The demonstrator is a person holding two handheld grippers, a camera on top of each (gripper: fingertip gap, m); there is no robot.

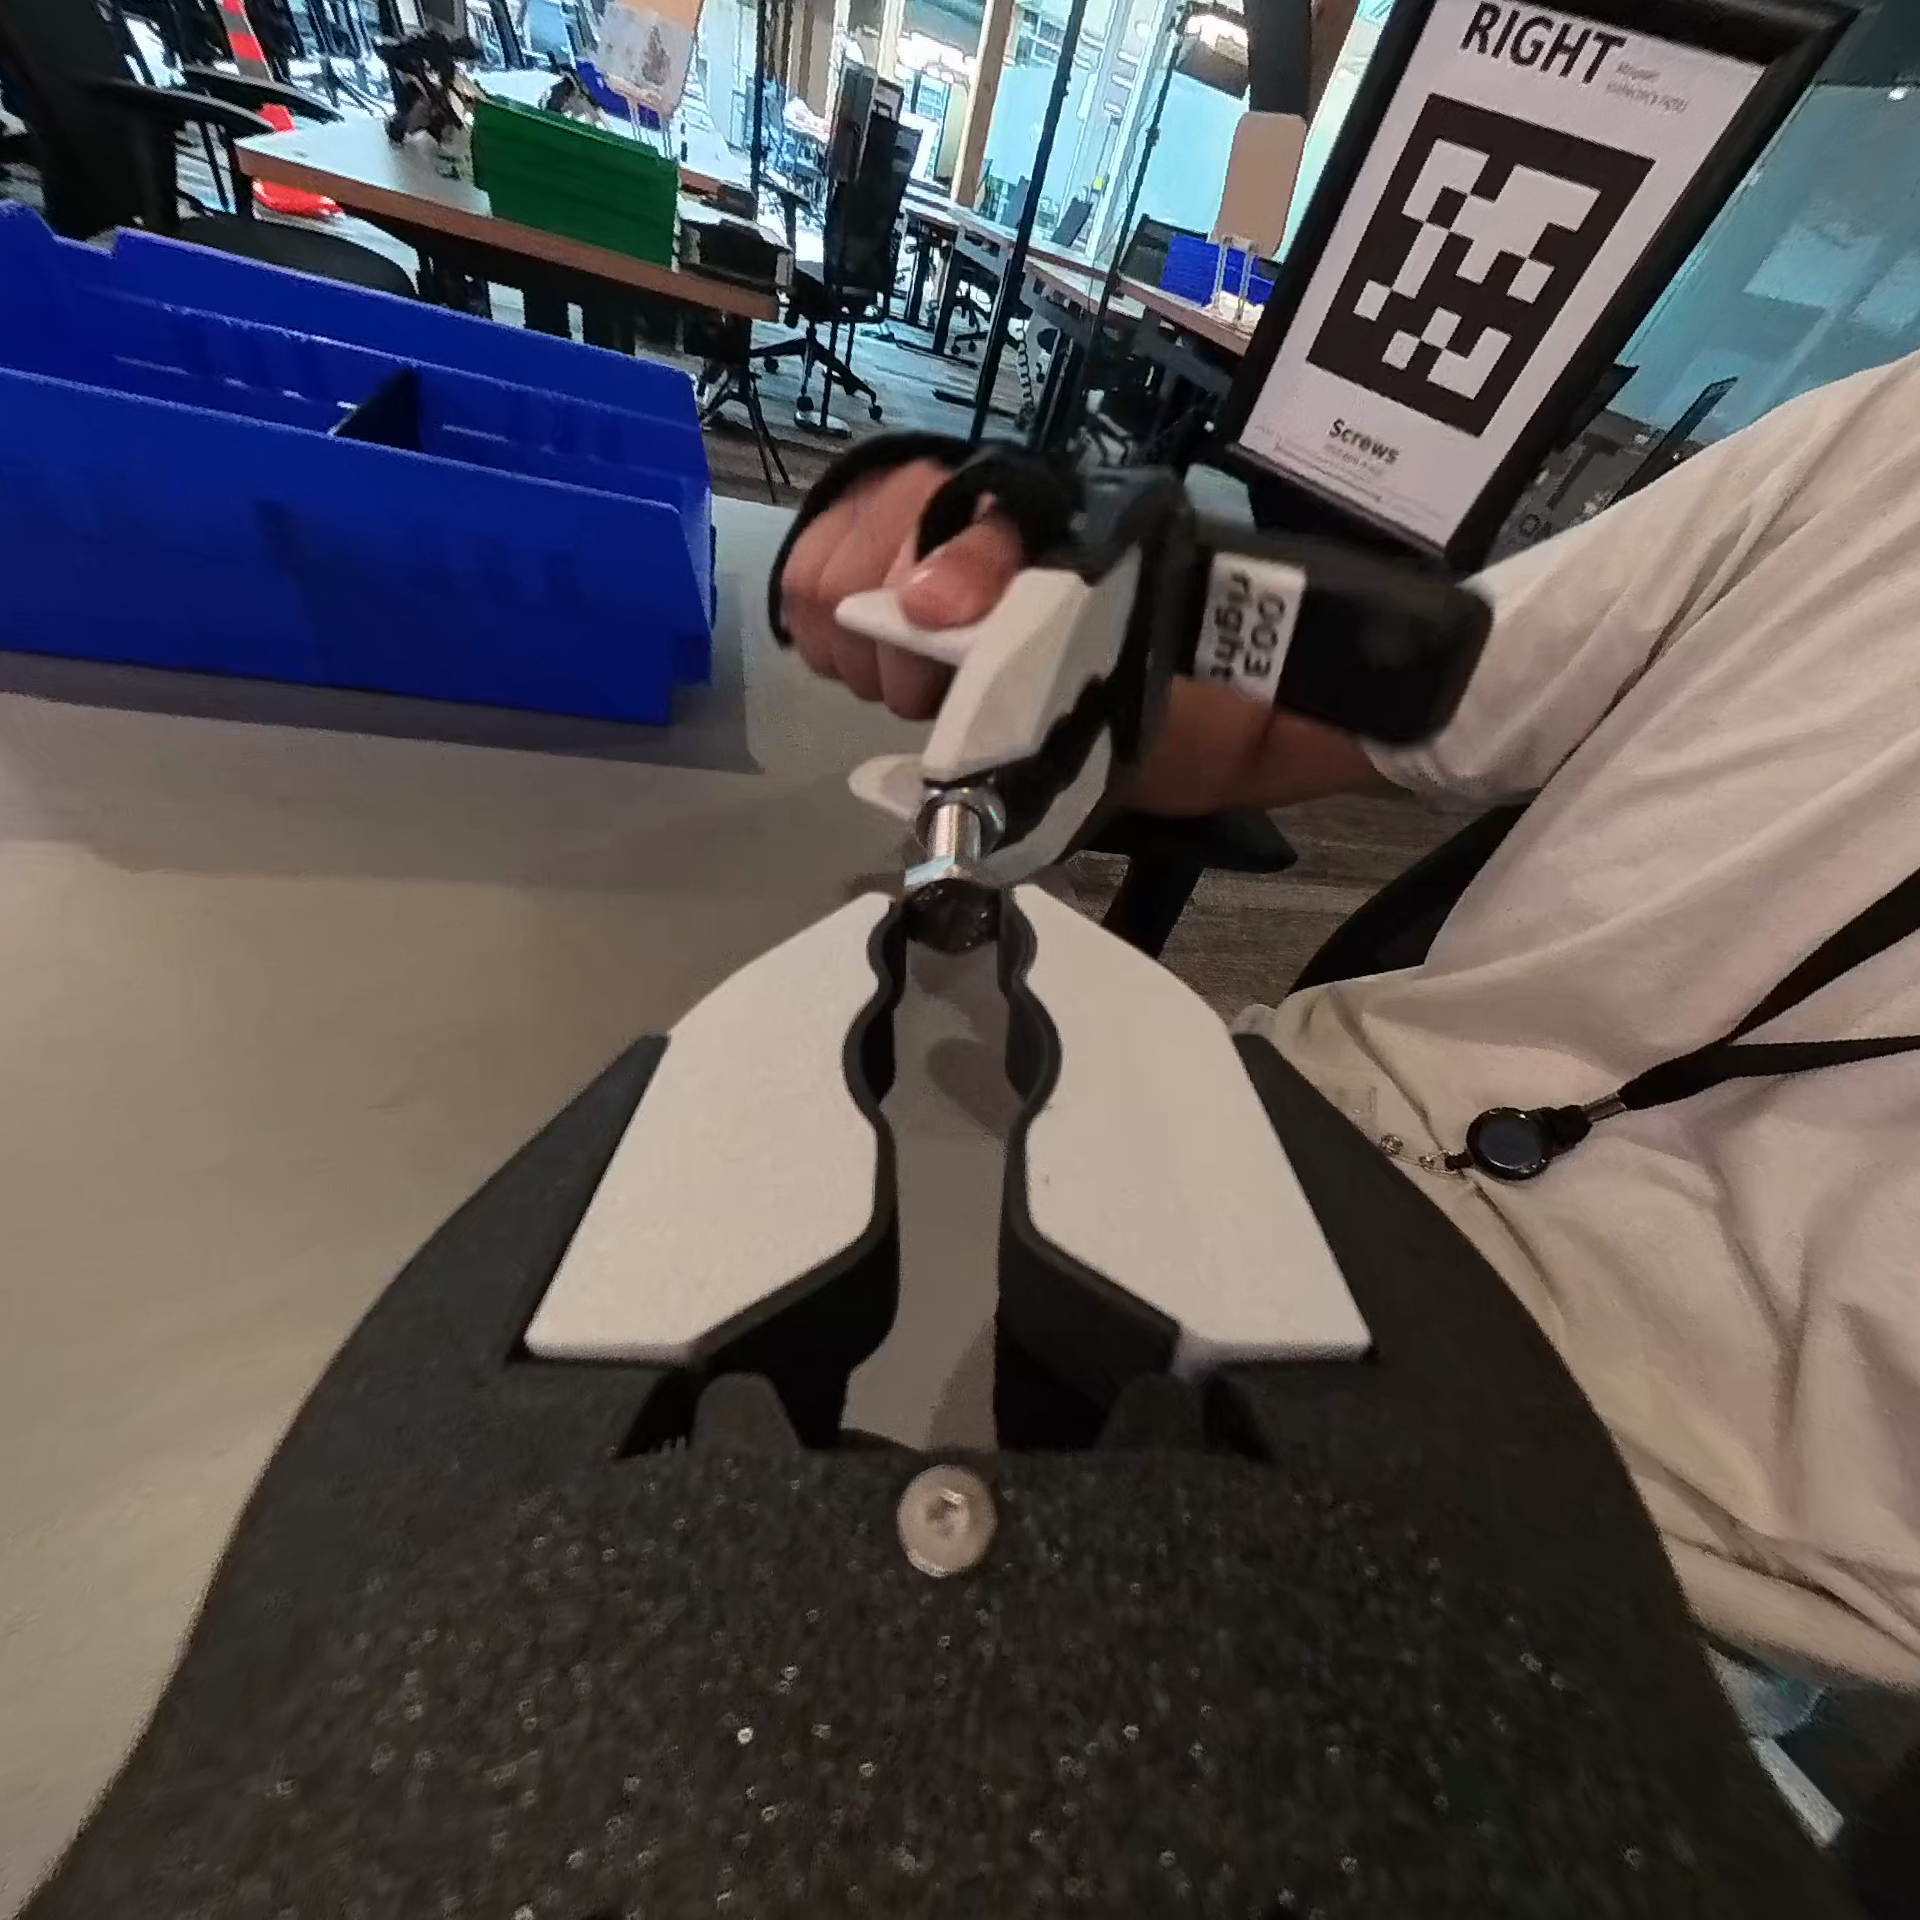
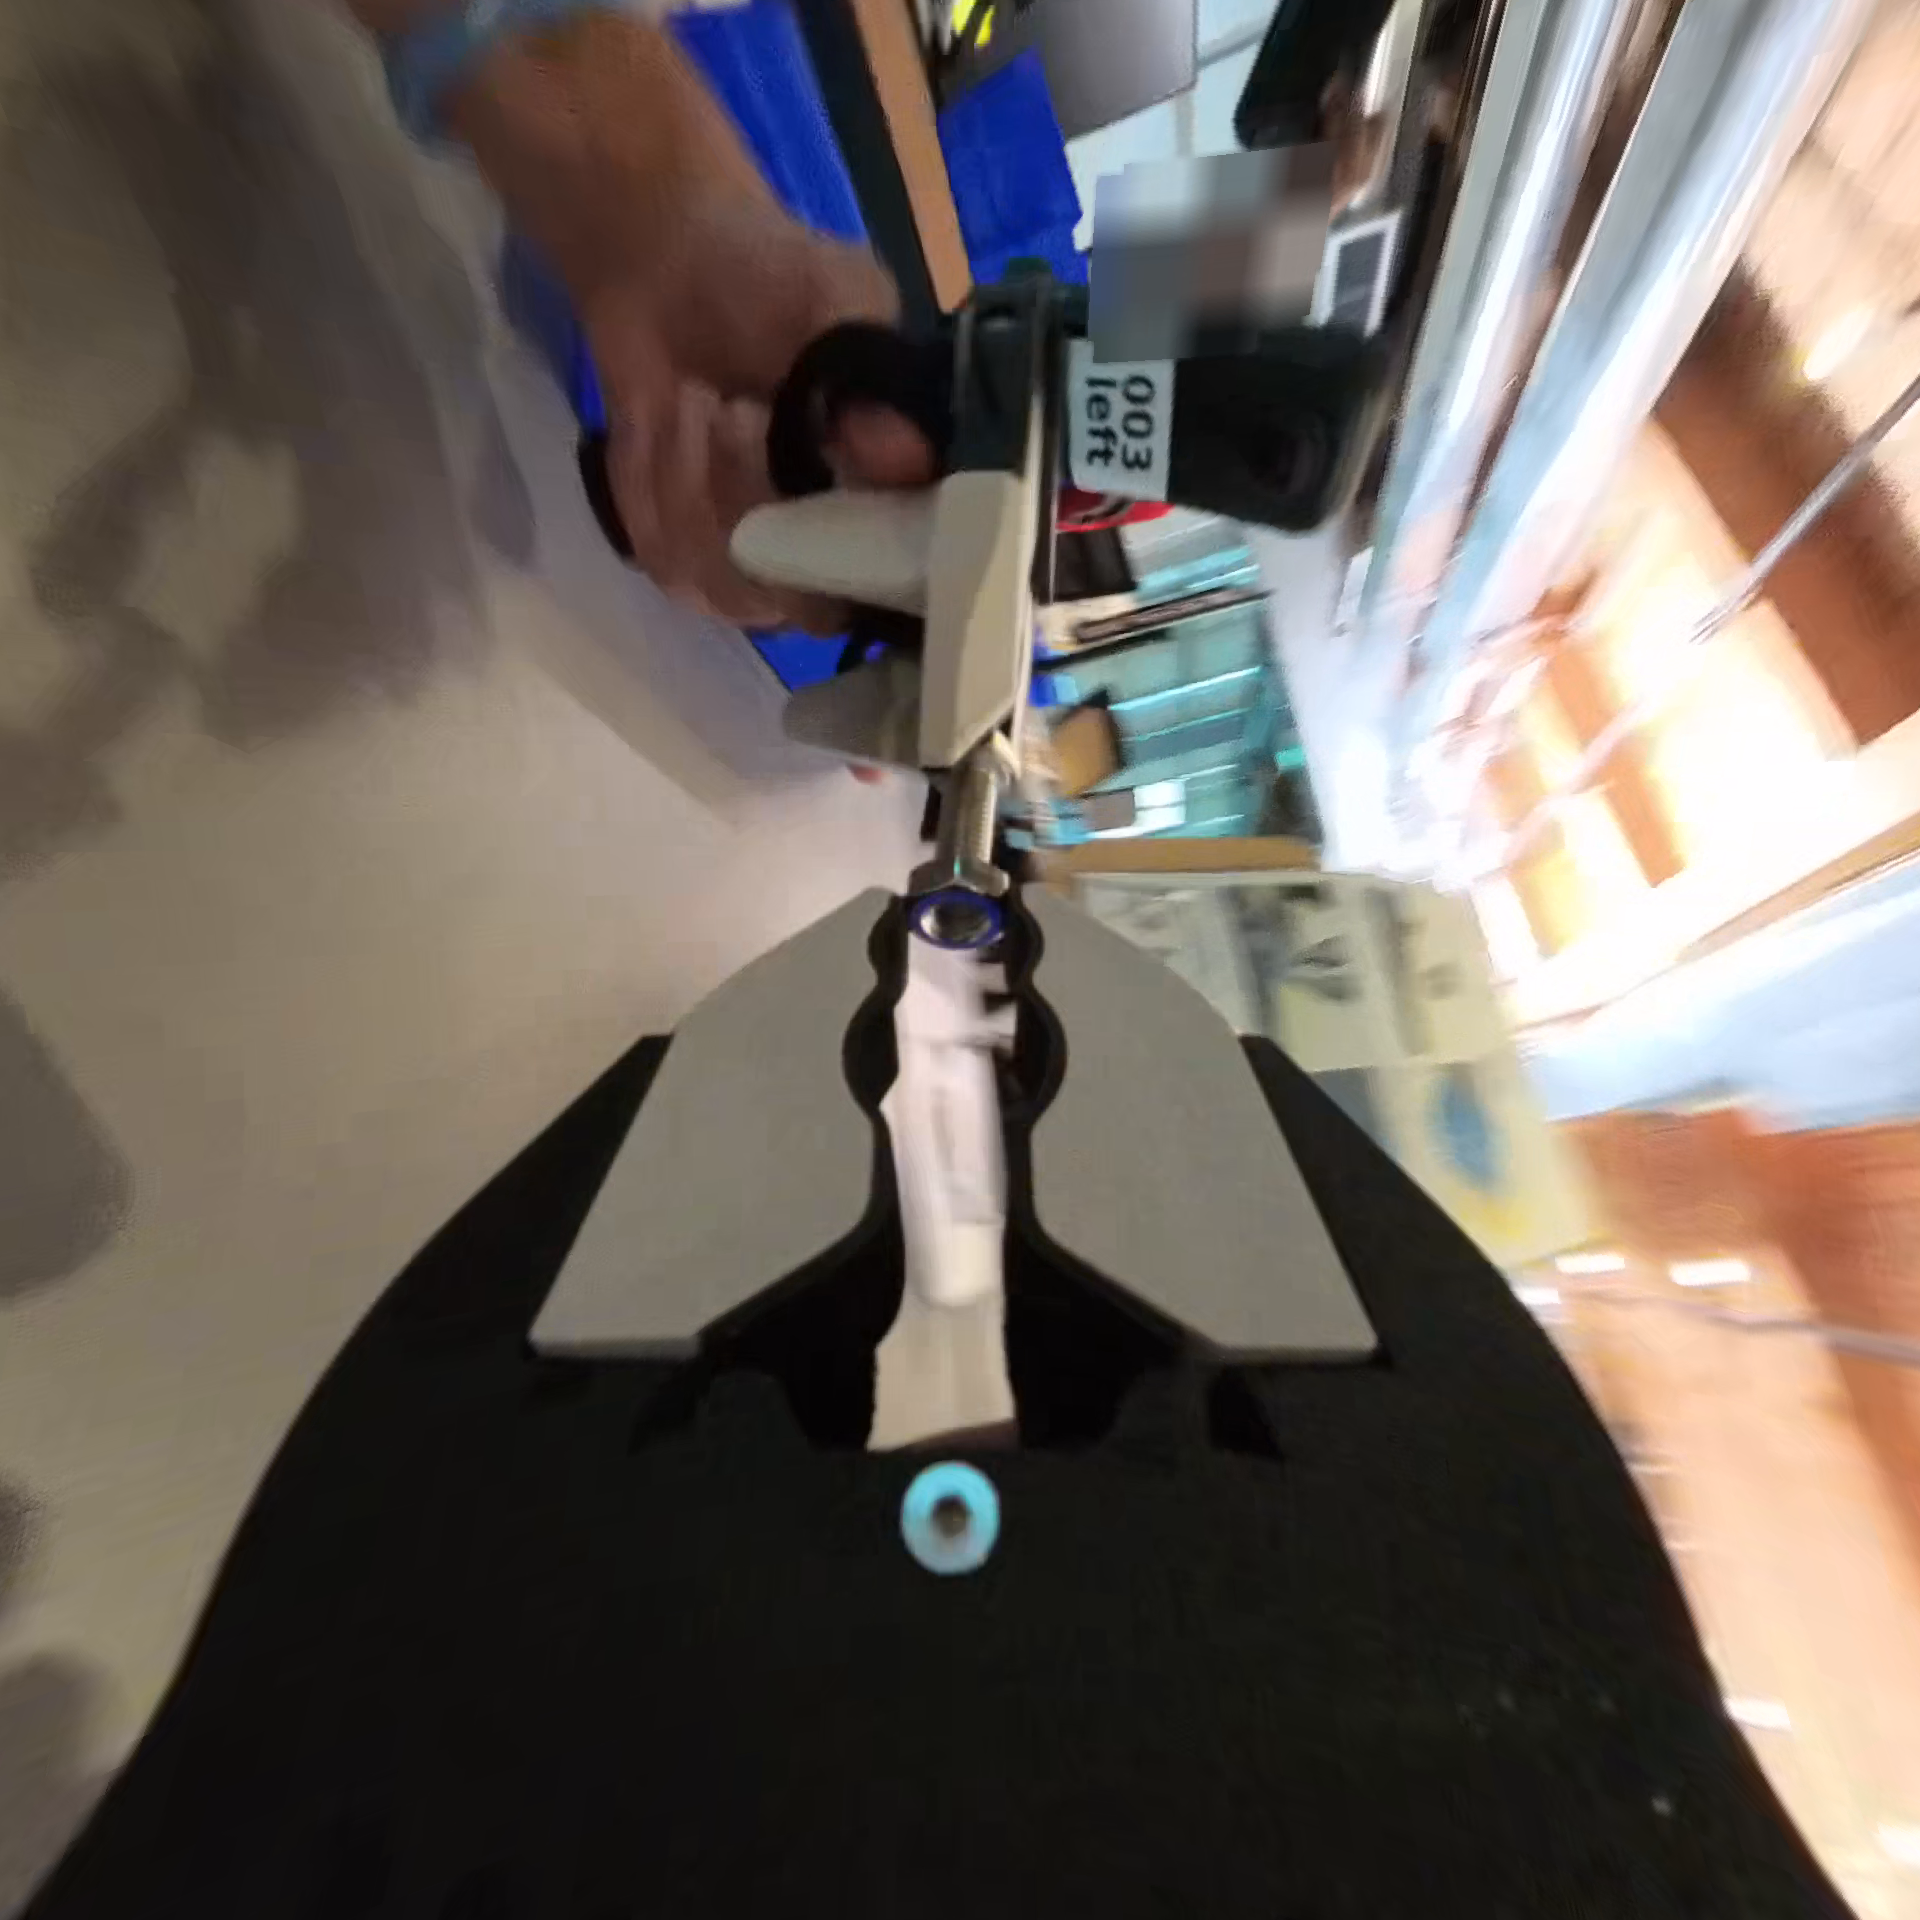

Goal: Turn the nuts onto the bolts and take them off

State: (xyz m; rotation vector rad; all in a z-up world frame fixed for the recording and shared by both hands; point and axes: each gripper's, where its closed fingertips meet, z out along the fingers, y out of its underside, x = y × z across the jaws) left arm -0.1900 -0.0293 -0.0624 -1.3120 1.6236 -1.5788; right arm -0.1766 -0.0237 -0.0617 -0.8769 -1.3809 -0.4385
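Observation:
A silver bolt (image 1: pixel 954 836) is held in the air between my two grippers, above the grey table (image 1: pixel 260 1039). My left gripper (image 1: pixel 951 914) is shut on the bolt's near end, which looks dark and round between the fingertips. My right gripper (image 1: pixel 961 800) comes in from the upper right and is shut on the far end. In the right wrist view, my right gripper (image 2: pixel 951 920) is shut on a hex nut (image 2: pixel 956 902) with a blue ring inside. The threaded bolt (image 2: pixel 974 816) runs on from the nut to my left gripper (image 2: pixel 971 764). That view is motion-blurred.
A blue plastic bin (image 1: pixel 343 540) stands on the table at the left. A black-framed sign with a black-and-white marker (image 1: pixel 1475 260) stands at the back right. The person's white sleeve (image 1: pixel 1662 727) and a lanyard with a badge reel (image 1: pixel 1512 1143) fill the right side.

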